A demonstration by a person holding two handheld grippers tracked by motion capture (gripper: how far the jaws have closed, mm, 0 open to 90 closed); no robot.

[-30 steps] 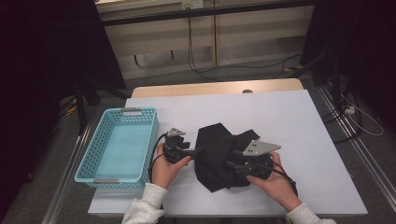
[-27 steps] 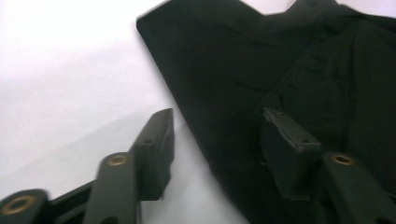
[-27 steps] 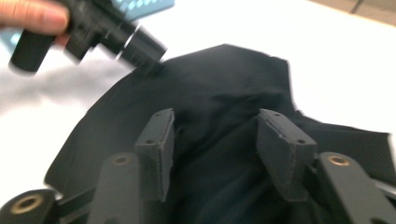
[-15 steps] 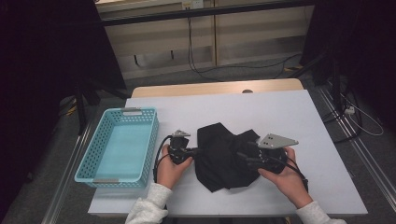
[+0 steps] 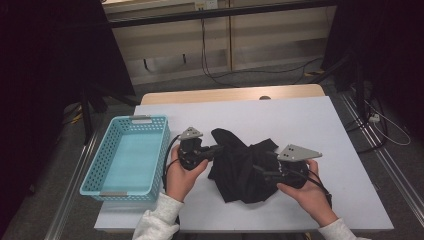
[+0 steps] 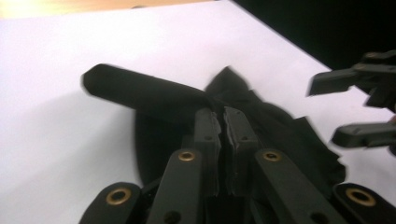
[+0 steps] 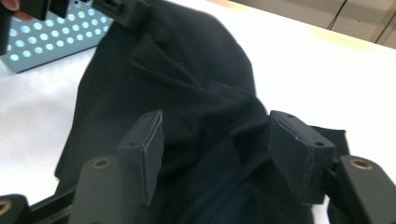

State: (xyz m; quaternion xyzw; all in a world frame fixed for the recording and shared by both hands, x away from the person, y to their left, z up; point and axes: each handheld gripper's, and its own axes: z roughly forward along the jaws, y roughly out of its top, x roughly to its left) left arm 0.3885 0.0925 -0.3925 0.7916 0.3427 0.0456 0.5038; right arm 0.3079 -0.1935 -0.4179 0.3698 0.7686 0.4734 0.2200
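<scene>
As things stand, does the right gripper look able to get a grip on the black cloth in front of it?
Probably yes. The right gripper has its jaws apart, just having opened wider, with the black cloth bunched between them and nothing in the way. The left gripper is clamped on another part of the cloth.

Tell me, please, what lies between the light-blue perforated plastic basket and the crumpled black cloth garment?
In the high view, the left gripper and its hand lie between basket and garment.
</scene>
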